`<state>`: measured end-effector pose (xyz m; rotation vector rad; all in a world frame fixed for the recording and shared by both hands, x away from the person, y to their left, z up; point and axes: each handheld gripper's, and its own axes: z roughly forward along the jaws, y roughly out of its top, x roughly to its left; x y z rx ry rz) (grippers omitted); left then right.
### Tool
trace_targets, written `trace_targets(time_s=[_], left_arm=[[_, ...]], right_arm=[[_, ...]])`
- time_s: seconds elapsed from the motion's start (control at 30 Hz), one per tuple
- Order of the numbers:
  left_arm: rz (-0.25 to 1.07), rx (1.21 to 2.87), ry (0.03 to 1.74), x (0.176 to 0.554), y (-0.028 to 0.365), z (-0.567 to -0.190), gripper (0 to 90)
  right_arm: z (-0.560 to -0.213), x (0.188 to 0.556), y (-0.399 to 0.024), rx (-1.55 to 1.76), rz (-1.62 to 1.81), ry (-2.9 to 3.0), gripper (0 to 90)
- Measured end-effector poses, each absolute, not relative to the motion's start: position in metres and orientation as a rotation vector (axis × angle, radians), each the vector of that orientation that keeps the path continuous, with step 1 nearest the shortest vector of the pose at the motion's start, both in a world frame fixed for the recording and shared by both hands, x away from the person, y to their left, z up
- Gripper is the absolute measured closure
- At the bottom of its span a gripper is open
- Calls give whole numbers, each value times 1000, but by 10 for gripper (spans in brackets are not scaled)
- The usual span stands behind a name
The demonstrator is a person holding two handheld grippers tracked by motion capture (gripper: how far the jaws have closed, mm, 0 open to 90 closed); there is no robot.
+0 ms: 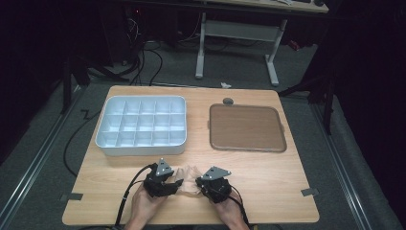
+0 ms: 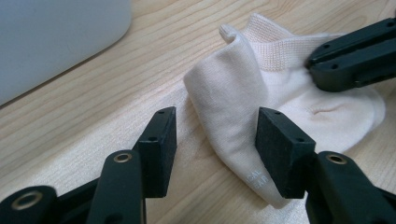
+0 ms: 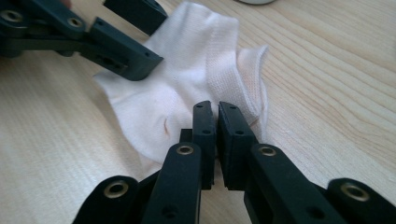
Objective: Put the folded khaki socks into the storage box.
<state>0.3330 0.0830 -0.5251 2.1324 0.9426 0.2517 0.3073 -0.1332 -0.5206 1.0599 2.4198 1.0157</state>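
Hand-held gripper work centres on a pale sock (image 1: 187,178) lying on the table (image 1: 268,177) near its front edge, between the two hands. The right hand-held gripper (image 3: 217,114) is clenched, its jaws nearly touching and pinching a fold of the sock by the ribbed cuff. The left hand-held gripper (image 2: 215,140) is released: its jaws stand apart on either side of a raised fold without pressing it.

Judging by this, the sock is only partly gathered, loosely folded over itself, and nothing has gone into the divided white bin (image 1: 141,125), whose compartments look empty. Folding and placing seem left to do.

Room is fair. The bin's near wall sits just beyond the left hand, the brown tray (image 1: 247,128) lies farther off to the right, and bare wood stretches on both sides.
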Motion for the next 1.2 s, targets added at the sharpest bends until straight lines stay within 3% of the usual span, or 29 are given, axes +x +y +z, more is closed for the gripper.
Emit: trace_targets(time_s=[0.23,0.43,0.83,1.2], left_arm=[[217,2120,980,335,83,-525,471],[126,2009,1044,336,83,-522,487],[122,2002,1039,357,98,-515,463],[84,2015,1075,365,95,-520,505]], right_arm=[[-522,316,-134,1075,1023,2421,848],[-517,316,-135,1088,1057,2406,834],[-506,301,-128,1034,1130,2408,836],[-515,301,-113,1011,1099,2459,845]])
